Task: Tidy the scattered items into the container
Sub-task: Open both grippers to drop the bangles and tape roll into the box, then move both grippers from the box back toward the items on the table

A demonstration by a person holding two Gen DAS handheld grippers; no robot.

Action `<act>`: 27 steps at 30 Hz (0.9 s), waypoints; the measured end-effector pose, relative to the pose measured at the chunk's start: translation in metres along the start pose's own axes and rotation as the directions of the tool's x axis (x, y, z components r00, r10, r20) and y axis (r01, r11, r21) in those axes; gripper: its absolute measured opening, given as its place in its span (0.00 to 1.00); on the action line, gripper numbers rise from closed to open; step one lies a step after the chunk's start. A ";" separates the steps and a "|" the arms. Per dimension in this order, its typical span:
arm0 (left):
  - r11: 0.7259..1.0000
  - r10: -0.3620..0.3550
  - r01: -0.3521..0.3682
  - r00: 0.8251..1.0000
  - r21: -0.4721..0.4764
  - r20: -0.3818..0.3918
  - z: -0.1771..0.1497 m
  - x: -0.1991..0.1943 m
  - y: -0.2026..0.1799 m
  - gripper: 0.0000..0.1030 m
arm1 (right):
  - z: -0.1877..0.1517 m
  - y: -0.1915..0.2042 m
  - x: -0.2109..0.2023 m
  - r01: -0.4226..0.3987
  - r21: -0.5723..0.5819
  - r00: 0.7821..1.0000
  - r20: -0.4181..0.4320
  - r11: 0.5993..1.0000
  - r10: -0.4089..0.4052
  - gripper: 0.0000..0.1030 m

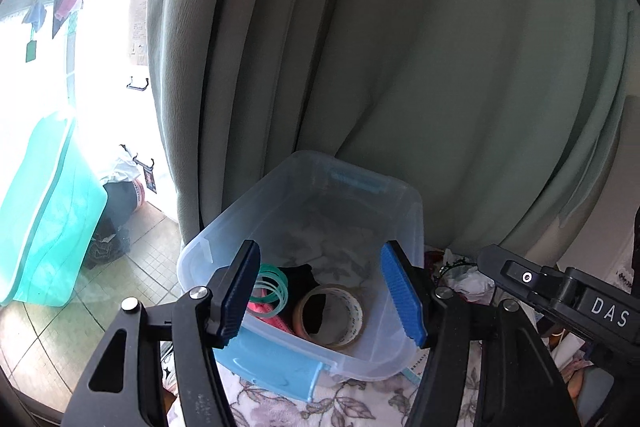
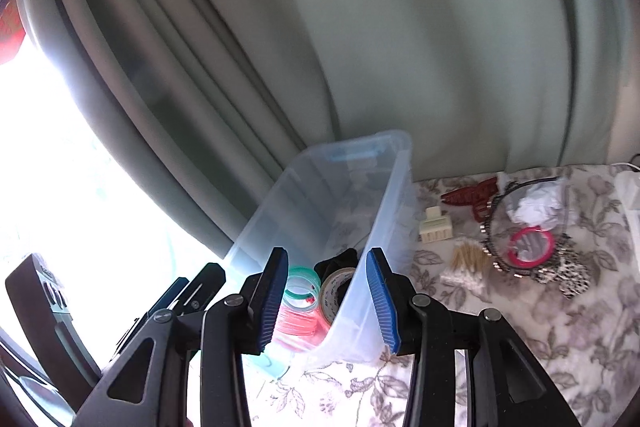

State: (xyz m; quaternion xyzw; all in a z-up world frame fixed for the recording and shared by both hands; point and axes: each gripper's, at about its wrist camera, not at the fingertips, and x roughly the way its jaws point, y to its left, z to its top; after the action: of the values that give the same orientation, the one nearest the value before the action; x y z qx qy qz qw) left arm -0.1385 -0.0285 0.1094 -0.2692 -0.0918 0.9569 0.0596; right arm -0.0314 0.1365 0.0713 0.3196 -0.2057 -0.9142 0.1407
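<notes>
A clear plastic container (image 1: 404, 355) with blue handles stands on a floral cloth; it also shows in the right wrist view (image 2: 384, 195). Inside lie a tape roll (image 1: 332, 315), green rings (image 1: 274, 287), a pink item (image 1: 260, 309) and something black. My left gripper (image 1: 320, 295) is open and empty above the container's near end. My right gripper (image 2: 328, 299) is open and empty, its fingers either side of the container's right wall. Scattered on the cloth: a red hair claw (image 2: 472, 197), a cream clip (image 2: 436, 229), cotton swabs (image 2: 468, 263), a pink ring (image 2: 530, 245), a beaded headband (image 2: 490, 227).
A grey-green curtain (image 1: 400, 67) hangs right behind the container. A teal tub (image 1: 44, 215) stands on the tiled floor at left. Crumpled white paper (image 2: 536, 205) and a leopard-print item (image 2: 568, 273) lie among the scattered things. The right gripper's body (image 1: 560, 287) shows at right.
</notes>
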 end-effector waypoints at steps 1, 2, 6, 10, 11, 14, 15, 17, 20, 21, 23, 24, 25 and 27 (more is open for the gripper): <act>1.000 -0.006 0.006 1.000 0.007 0.007 -0.007 -0.011 -0.005 0.62 | -0.001 -0.003 -0.010 0.000 0.008 1.000 0.014 1.000 0.000 0.43; 1.000 -0.011 0.011 1.000 0.014 0.014 -0.014 -0.022 -0.009 0.62 | -0.002 -0.005 -0.019 0.000 0.016 1.000 0.028 1.000 -0.001 0.43; 0.998 -0.036 0.035 0.999 0.046 0.039 -0.030 -0.067 -0.032 0.62 | -0.007 -0.016 -0.050 0.006 0.038 0.998 0.068 0.999 -0.008 0.46; 0.994 -0.070 0.066 0.997 0.086 0.042 -0.023 -0.092 -0.054 0.62 | -0.010 -0.036 -0.082 0.022 0.077 0.993 0.115 0.997 -0.031 0.46; 0.992 -0.078 0.074 0.996 0.100 0.041 -0.023 -0.097 -0.061 0.62 | -0.010 -0.040 -0.089 0.025 0.087 0.991 0.127 0.996 -0.036 0.46; 0.985 -0.101 0.092 0.993 0.148 0.055 -0.019 -0.117 -0.084 0.62 | -0.011 -0.055 -0.112 0.032 0.118 0.985 0.163 0.992 -0.051 0.49; 0.981 -0.111 0.099 0.992 0.167 0.060 -0.020 -0.120 -0.093 0.63 | -0.013 -0.062 -0.117 0.038 0.133 0.985 0.164 0.990 -0.060 0.50; 0.975 -0.127 0.113 0.990 0.190 0.060 -0.019 -0.127 -0.105 0.63 | -0.015 -0.074 -0.126 0.050 0.161 0.983 0.166 0.986 -0.077 0.50; 0.965 -0.153 0.138 0.987 0.224 0.051 -0.026 -0.128 -0.125 0.63 | -0.018 -0.092 -0.137 0.059 0.197 0.980 0.174 0.979 -0.094 0.50; 0.961 -0.158 0.143 0.986 0.237 0.046 -0.024 -0.133 -0.131 0.63 | -0.019 -0.096 -0.141 0.062 0.203 0.979 0.178 0.977 -0.099 0.50; 0.950 -0.168 0.153 0.985 0.272 0.032 -0.026 -0.138 -0.144 0.64 | -0.020 -0.110 -0.148 0.075 0.219 0.976 0.185 0.973 -0.117 0.54; 0.942 -0.174 0.159 0.985 0.294 0.023 -0.029 -0.137 -0.149 0.68 | -0.021 -0.117 -0.151 0.082 0.228 0.974 0.188 0.970 -0.127 0.59; 0.936 -0.176 0.161 0.984 0.312 0.019 -0.034 -0.134 -0.154 0.70 | -0.023 -0.127 -0.152 0.097 0.248 0.973 0.180 0.964 -0.145 0.60; 0.927 -0.176 0.165 0.984 0.337 0.003 -0.042 -0.127 -0.160 0.70 | -0.028 -0.147 -0.153 0.119 0.296 0.972 0.162 0.948 -0.172 0.60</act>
State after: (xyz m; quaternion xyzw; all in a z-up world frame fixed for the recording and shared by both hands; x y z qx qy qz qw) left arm 0.0018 0.1132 0.1711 -0.2303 0.0485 0.9539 0.1860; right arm 0.0834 0.3164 0.0635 0.2643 -0.3228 -0.9088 0.0055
